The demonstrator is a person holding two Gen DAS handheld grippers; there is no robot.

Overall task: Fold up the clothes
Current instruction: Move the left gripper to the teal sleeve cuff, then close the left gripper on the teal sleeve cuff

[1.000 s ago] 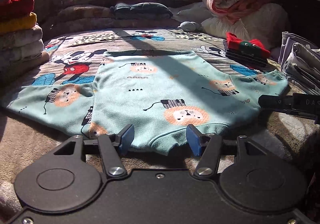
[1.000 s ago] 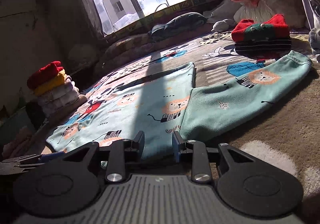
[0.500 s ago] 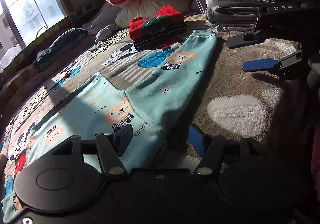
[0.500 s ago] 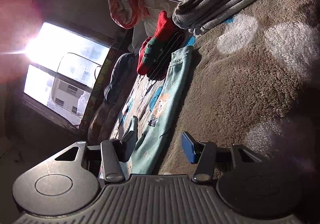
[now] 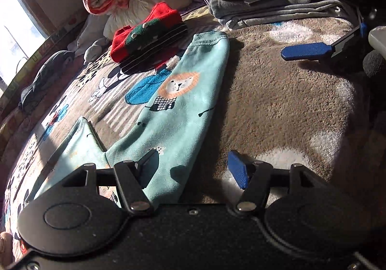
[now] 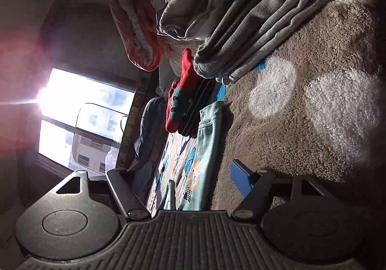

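Broadly, bed (image 5: 284, 106) covered by brown plush blanket with white patches. Teal lion-print garment (image 5: 183, 111) lies flat on it; 1 sleeve extends toward a folded red-and-green knit (image 5: 144, 31), cuff just beside it. Stack of folded grey clothes (image 5: 265, 2) sits at the far side, well apart from the sleeve. Left gripper (image 5: 193, 166) open, low over the sleeve's near end, left finger above the fabric, right blue pad over bare blanket. Right gripper (image 6: 190, 178) open, rolled sideways, holding nothing; its blue pad (image 5: 306, 50) shows above the blanket in the left wrist view.
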